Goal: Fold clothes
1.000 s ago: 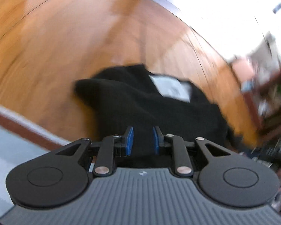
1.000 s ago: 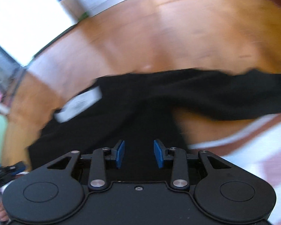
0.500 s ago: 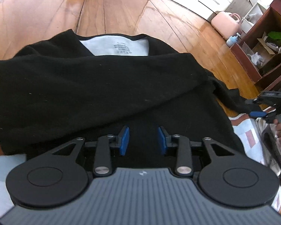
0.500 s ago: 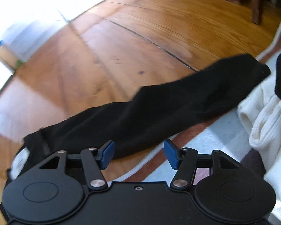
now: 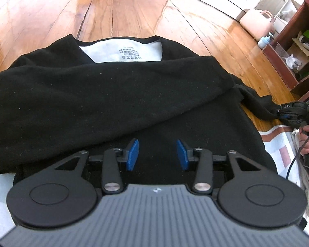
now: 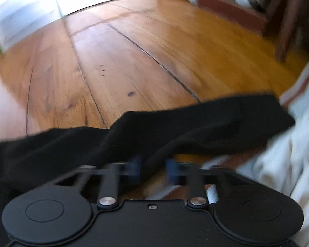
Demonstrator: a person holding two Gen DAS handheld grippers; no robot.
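A black long-sleeved shirt (image 5: 105, 103) lies on the wooden floor, collar away from me, white neck label (image 5: 129, 52) showing. One sleeve is folded across its body. My left gripper (image 5: 156, 154) is open and empty, low over the shirt's near hem. The other sleeve (image 6: 175, 127) stretches out to the right. My right gripper (image 6: 152, 169) is at that sleeve's near edge, its blue pads (image 6: 137, 167) blurred and closing around a fold of the cloth. The right gripper also shows in the left wrist view (image 5: 288, 112) at the sleeve end.
A patterned rug (image 5: 282, 142) lies under the shirt's near edge. A cream garment (image 6: 288, 160) lies on the rug at the right. A wooden shelf unit (image 5: 298, 47) and a pink container (image 5: 255, 23) stand at the far right.
The left gripper has opened slightly and stayed over the hem. The right gripper has dropped onto the outstretched sleeve and its jaws have narrowed around the cloth.
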